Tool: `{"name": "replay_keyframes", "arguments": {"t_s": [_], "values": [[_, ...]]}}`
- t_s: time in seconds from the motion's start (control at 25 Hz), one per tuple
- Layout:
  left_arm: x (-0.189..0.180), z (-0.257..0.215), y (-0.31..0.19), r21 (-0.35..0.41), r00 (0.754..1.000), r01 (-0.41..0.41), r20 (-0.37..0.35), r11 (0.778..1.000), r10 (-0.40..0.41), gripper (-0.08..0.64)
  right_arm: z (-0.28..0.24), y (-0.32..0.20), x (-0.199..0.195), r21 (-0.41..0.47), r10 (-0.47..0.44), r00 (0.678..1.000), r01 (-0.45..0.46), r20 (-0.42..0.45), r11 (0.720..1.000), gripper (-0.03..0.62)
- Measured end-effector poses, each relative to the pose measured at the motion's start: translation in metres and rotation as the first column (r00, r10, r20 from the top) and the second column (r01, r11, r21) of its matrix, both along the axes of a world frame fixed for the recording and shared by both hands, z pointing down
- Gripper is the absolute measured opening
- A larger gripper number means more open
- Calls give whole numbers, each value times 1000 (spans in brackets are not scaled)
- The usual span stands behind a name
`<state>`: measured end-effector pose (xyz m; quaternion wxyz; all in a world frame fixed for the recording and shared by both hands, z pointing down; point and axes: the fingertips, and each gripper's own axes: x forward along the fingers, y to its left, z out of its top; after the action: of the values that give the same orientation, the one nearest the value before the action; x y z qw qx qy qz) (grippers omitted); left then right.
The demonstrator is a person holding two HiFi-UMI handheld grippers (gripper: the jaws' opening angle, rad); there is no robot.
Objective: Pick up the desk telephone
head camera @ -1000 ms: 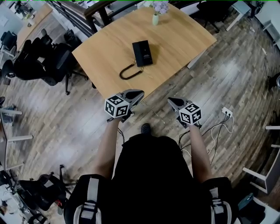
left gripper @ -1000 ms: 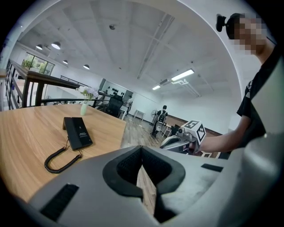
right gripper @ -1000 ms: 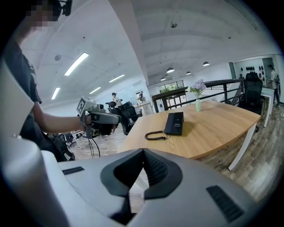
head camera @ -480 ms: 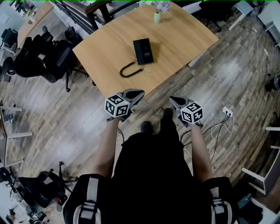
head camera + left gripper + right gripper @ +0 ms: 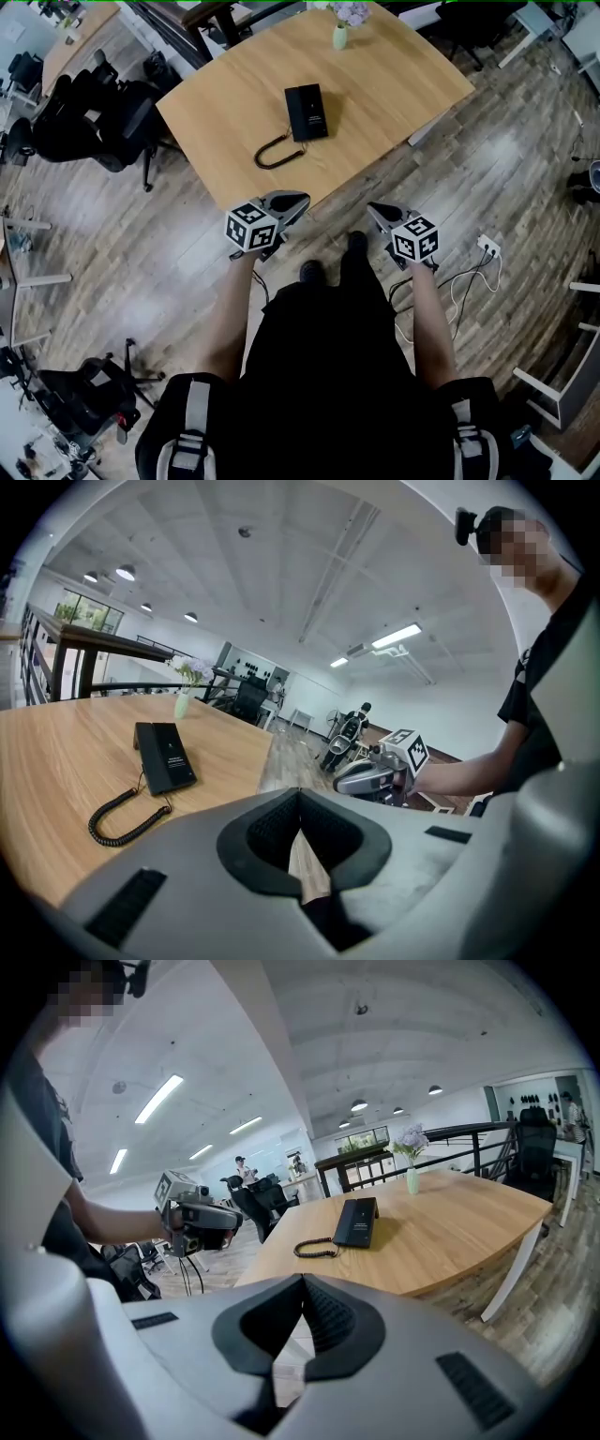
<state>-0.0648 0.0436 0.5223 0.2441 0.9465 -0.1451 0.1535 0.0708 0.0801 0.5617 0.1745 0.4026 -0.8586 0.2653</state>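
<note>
A flat black desk telephone [image 5: 306,112] lies on the wooden table [image 5: 394,84], with its coiled black cord [image 5: 275,153] looping toward the near edge. My left gripper [image 5: 298,200] hangs just off that edge, shut and empty. The right gripper [image 5: 372,208] is over the floor beside the table's near corner, also shut with nothing held. From the left gripper view the telephone [image 5: 165,756] and cord [image 5: 127,817] sit ahead on the left. In the right gripper view the telephone [image 5: 357,1222] lies ahead in mid-table.
A small pale vase with flowers [image 5: 339,36] stands at the table's far edge. Black office chairs [image 5: 89,122] crowd the left side. A white power strip with cables [image 5: 487,246] lies on the wood floor at right. My feet [image 5: 356,244] are near the table.
A foot has stepped forward beside the other shoe. The right gripper has shifted slightly to the right. The left gripper has stayed where it was; both remain shut.
</note>
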Motion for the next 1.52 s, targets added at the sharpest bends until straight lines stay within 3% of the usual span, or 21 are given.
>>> {"name": "replay_keyframes", "arguments": {"t_s": [0.32,0.6,1.0,1.52], "values": [[9,1,-24,-14,998,70,2,997,-70,23,2,-28,14,-15,-46,999,46,6,999,23],[20,7,-43,-28,992,126,13,992,-126,23,20,-45,28,-52,-118,992,116,-42,992,23],[46,4,-75,-13,980,198,22,980,-198,23,18,-87,57,-44,-179,984,178,-20,983,23],[59,0,-93,8,941,337,35,941,-337,23,16,-126,76,-26,-301,954,300,-15,953,23]]}}
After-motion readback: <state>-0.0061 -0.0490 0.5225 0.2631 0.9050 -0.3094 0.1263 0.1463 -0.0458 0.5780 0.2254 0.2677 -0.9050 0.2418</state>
